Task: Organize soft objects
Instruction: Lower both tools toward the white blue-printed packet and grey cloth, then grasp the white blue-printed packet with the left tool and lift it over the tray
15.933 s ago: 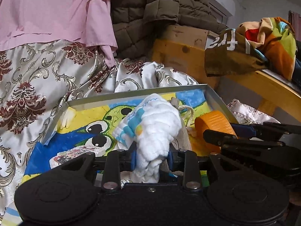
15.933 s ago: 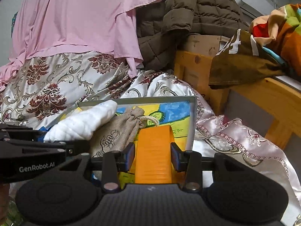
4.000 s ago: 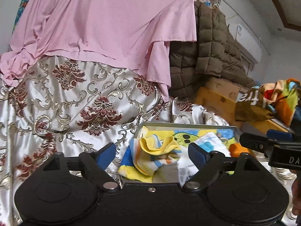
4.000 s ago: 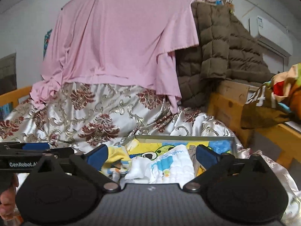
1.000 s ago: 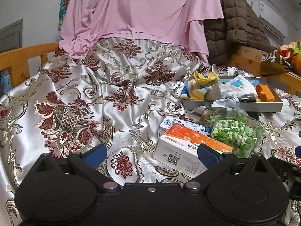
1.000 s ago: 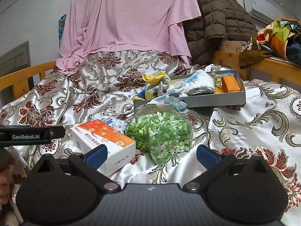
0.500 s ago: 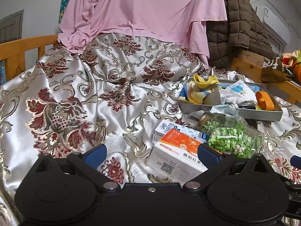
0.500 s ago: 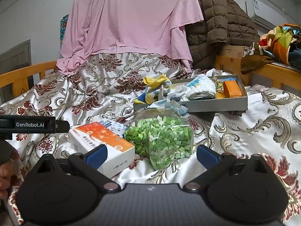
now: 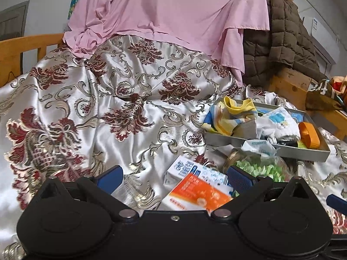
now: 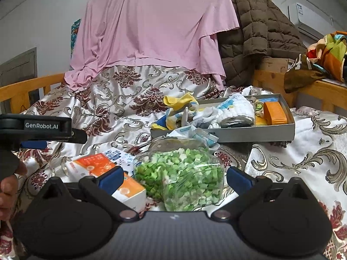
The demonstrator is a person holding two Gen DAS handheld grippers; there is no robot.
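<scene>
A grey tray point(image 10: 249, 133) on the patterned satin spread holds a yellow-and-blue cloth point(image 10: 180, 101), a rolled white towel point(image 10: 236, 110) and an orange sponge point(image 10: 275, 110). The left wrist view shows the same tray point(image 9: 303, 150) at the right, with the cloth point(image 9: 236, 108), towel point(image 9: 279, 123) and sponge point(image 9: 309, 134) in it. My left gripper point(image 9: 174, 176) is open and holds nothing, well short of the tray. My right gripper point(image 10: 173, 176) is also open, with nothing in it.
An orange-and-white box point(image 9: 199, 192) point(image 10: 102, 166), a clear bag of green pieces point(image 10: 180, 173) and a tissue packet point(image 10: 190, 133) lie in front of the tray. A pink sheet point(image 10: 151, 28) and brown jacket point(image 10: 256, 32) hang behind. Wooden rails point(image 10: 26, 88) flank the bed.
Earlier the left gripper held the white towel and the right the orange sponge over the tray. Both have let go and pulled back. In the last half second the views shifted only slightly.
</scene>
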